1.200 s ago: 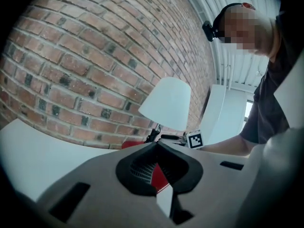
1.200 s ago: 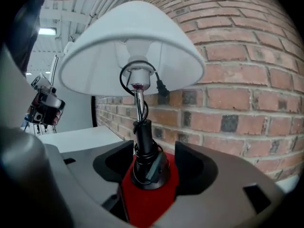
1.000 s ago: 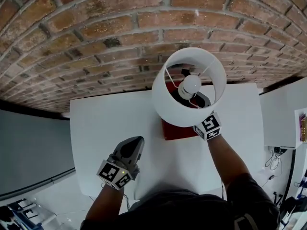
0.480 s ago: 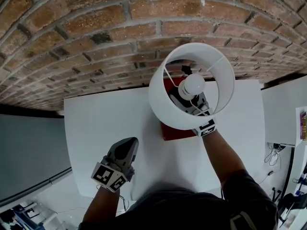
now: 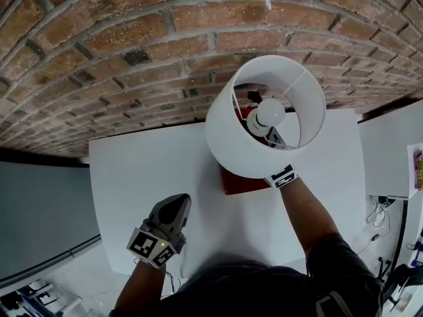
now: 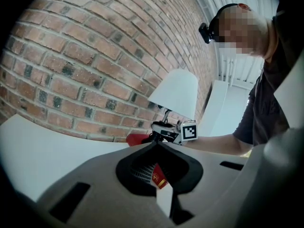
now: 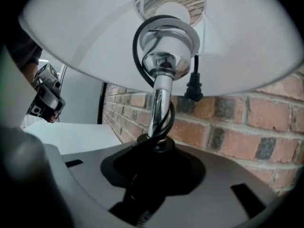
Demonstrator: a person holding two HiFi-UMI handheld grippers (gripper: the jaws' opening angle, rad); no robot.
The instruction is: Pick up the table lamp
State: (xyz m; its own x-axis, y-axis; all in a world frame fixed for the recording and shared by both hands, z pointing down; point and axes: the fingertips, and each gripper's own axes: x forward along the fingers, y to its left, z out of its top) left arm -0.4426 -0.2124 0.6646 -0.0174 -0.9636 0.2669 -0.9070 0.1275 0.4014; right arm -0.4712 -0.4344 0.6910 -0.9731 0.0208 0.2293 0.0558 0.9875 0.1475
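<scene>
Examining the right gripper first, we found its jaws had just been closing, with the chrome stem of the table lamp between them. The stem rose straight out of the dark recess at the jaw tips. The pads appeared to bear on it low down, though the shadow there left us unable to confirm how firm the contact was. A black cord was looped about the stem and socket, and its plug hung loose under the white shade.

In the head view, this gripper reached in beneath the shade, with only its marker cube showing plainly. The bulb was visible through the open top. The lamp stood at the far side of the white table, close to the brick wall, over a red object. We could not tell whether that was the lamp's own base.

The left gripper was well apart from the lamp, near the table's front edge, with its jaws together and nothing in them.

We judged the step in hand to be securing the grasp on the stem, with the lift not yet begun. The next move called for a firm hold and a straight upward raise that kept the top-heavy shade upright and the loose plug clear.
</scene>
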